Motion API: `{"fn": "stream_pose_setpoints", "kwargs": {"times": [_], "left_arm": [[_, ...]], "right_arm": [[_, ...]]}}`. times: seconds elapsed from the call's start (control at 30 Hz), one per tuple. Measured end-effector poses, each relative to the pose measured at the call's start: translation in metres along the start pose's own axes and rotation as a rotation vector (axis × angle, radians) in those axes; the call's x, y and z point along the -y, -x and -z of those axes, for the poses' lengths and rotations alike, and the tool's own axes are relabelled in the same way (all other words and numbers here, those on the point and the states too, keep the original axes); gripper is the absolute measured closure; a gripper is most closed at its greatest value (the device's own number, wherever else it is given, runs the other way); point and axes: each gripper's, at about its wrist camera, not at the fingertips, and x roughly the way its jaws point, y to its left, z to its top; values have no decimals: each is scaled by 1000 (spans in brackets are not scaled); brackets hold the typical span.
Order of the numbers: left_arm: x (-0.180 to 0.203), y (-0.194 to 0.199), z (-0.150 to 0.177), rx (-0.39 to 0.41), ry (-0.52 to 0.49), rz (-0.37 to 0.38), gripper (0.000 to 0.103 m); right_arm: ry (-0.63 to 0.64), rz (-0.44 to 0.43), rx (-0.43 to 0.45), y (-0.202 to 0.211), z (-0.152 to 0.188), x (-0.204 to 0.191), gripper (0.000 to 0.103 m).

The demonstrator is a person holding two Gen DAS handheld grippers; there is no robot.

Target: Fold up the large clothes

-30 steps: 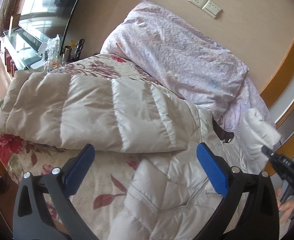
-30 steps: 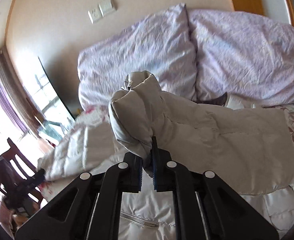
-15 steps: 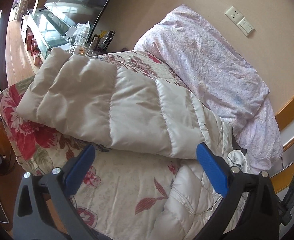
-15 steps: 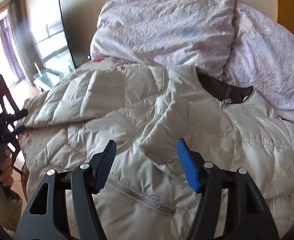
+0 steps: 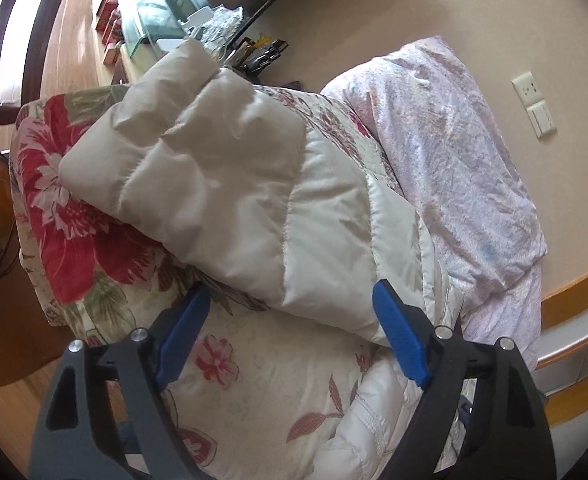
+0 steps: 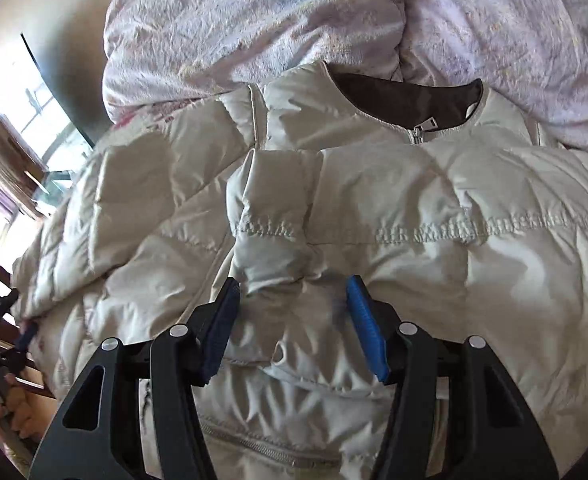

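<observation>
Lying collar toward the pillows [image 6: 254, 20], jacket [image 6: 414, 208] faces up.

— What sort of place is this?
— A home bedroom. There's a bed [image 5: 286, 396] under a cream floral bedspread [image 5: 54, 216], with lilac patterned pillows [image 5: 454, 168] propped against a beige wall [image 5: 374, 20].
— Anything else domestic?
— A white socket and switch plate [image 5: 534, 104] on that wall, wooden flooring [image 5: 74, 36], a low glass-topped cabinet [image 5: 150, 12] with clutter on it, and a sunlit window [image 6: 26, 120] with curtains.
</observation>
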Motion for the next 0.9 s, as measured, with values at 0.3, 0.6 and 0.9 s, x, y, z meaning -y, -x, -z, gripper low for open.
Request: {"fn": "stream_pose_setpoints", "kwargs": {"times": [0.3, 0.6, 0.9], "left_arm": [[-31, 8, -23, 42, 189, 18, 43], [-42, 17, -48, 87, 188, -59, 87], [108, 63, -55, 169, -183, 72, 91]], "right_arm": [[-12, -83, 43, 42, 17, 9, 40], [-14, -86, 90, 67, 28, 22, 36], [-62, -80, 189, 108, 38, 62, 34]]}}
